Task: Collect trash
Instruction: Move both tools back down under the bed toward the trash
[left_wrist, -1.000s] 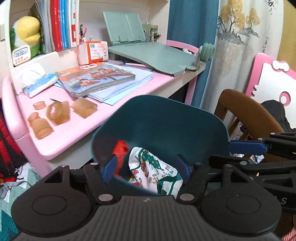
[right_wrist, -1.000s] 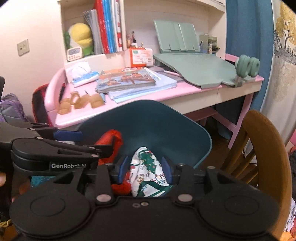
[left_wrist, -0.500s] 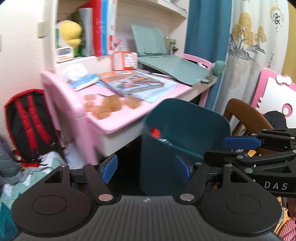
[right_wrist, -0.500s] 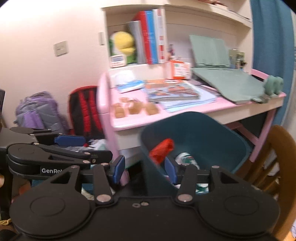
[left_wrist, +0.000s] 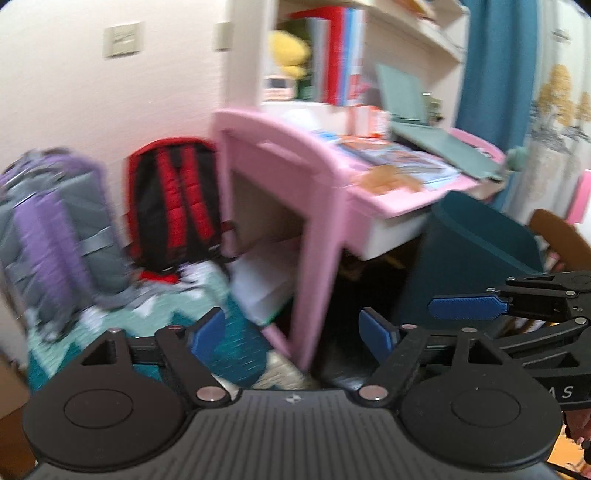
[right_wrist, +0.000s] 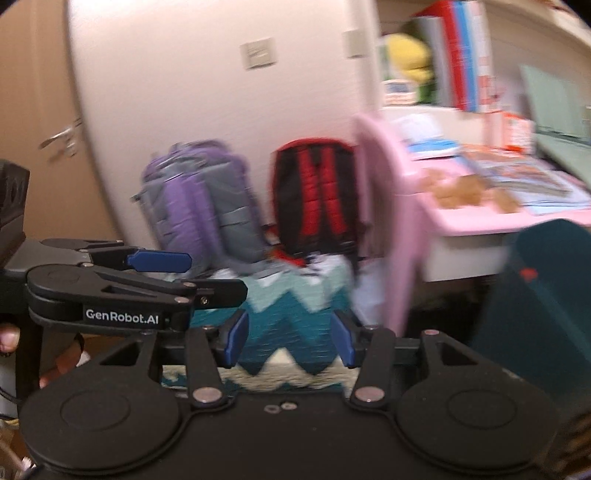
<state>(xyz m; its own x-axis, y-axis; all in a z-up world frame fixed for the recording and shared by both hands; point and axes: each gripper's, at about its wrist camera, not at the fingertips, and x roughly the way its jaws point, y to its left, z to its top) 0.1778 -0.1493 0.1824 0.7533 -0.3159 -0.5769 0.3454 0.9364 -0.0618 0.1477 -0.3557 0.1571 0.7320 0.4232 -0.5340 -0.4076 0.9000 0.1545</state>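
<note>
The dark teal trash bin (left_wrist: 476, 251) stands on the floor beside the pink desk (left_wrist: 291, 147), at the right edge of both views. A bit of red trash (right_wrist: 528, 273) shows inside it. Brown crumpled scraps (left_wrist: 388, 179) lie on the desk top. My left gripper (left_wrist: 293, 332) points at the desk leg and the floor, left of the bin; its jaws are opening with nothing between them. My right gripper (right_wrist: 289, 341) is open and empty over the zigzag rug (right_wrist: 295, 306). Both views are blurred by motion.
A purple and grey backpack (left_wrist: 48, 229) and a red and black backpack (left_wrist: 173, 206) lean on the wall left of the desk. Books, a yellow plush toy (right_wrist: 410, 55) and a green stand fill the desk. A wooden chair back (left_wrist: 557, 236) is behind the bin.
Both grippers have swung left, away from above the bin, so it slid to the right edge. The printed wrapper that sat between the right fingers is gone. Both jaws stand wider.
</note>
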